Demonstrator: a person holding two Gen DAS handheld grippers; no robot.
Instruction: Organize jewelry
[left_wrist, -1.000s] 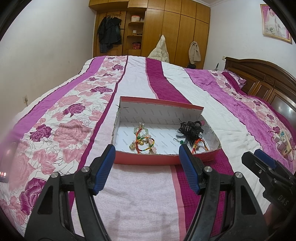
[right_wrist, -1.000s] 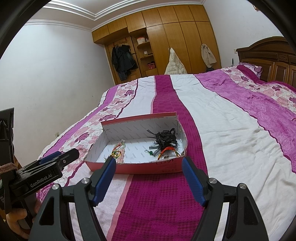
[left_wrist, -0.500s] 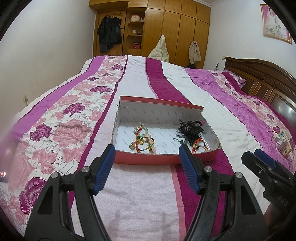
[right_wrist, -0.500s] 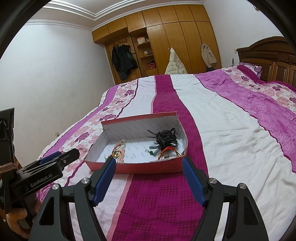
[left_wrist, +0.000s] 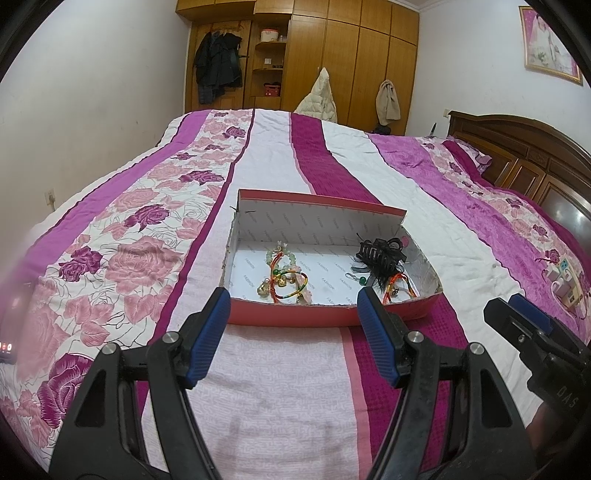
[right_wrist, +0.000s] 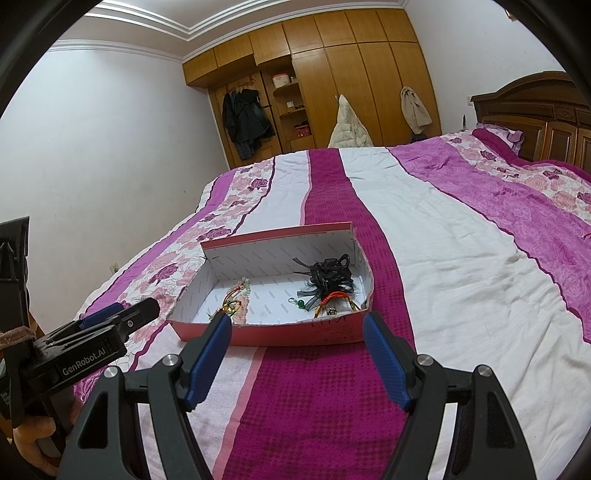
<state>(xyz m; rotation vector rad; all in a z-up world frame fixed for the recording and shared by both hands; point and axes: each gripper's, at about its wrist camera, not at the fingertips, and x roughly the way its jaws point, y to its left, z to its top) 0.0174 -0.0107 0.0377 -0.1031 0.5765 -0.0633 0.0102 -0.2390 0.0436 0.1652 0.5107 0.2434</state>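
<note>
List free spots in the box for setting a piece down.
Free: box floor between the bead bracelets and the black hair claw, plus the strip along the back wall. Crowded: right end, where claw, green charm and red bangle pile up.

Left gripper (left_wrist: 291, 328) and right gripper (right_wrist: 297, 352) side by side, both angled downward. Jaws of each spread wide, nothing between them. A hand (right_wrist: 31, 441) grips the left handle.

Black clamp-style left gripper (left_wrist: 291, 314) and right gripper (right_wrist: 297, 341) — ribbed blue jaws, silver screws.
</note>
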